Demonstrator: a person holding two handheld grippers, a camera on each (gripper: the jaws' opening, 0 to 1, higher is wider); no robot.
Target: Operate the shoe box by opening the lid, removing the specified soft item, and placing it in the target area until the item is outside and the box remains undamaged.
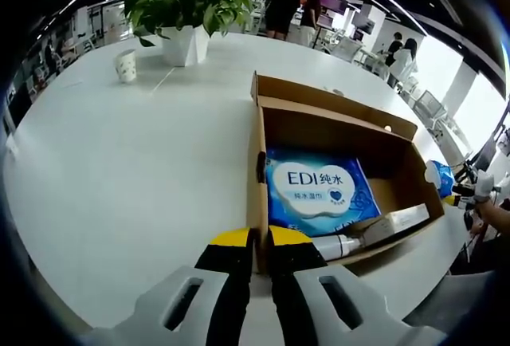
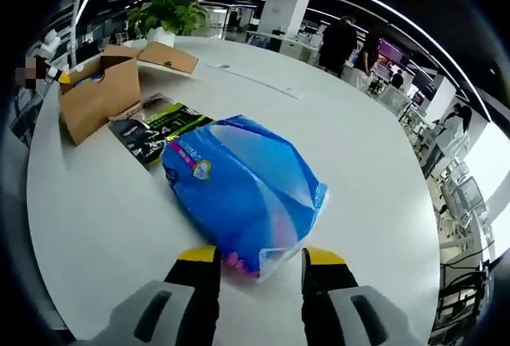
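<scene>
An open cardboard shoe box [image 1: 259, 135] lies on the white table [image 1: 119, 171], its lid flap folded back at the far side. Inside it lie a blue pack of wet wipes [image 1: 319, 190] and a white tube [image 1: 351, 242] at the near end. My left gripper [image 1: 259, 242] is shut on the box's near wall. In the right gripper view a soft blue plastic bag [image 2: 239, 186] rests on the table [image 2: 103, 226], outside the shoe box [image 2: 100, 95]. My right gripper [image 2: 261, 257] stands open, one jaw on either side of the bag's near end.
A potted plant [image 1: 187, 11] and a paper cup [image 1: 126, 65] stand at the far side of the table. A flat black-and-green packet [image 2: 155, 127] lies between box and bag. People stand in the background. The table edge runs close on the right.
</scene>
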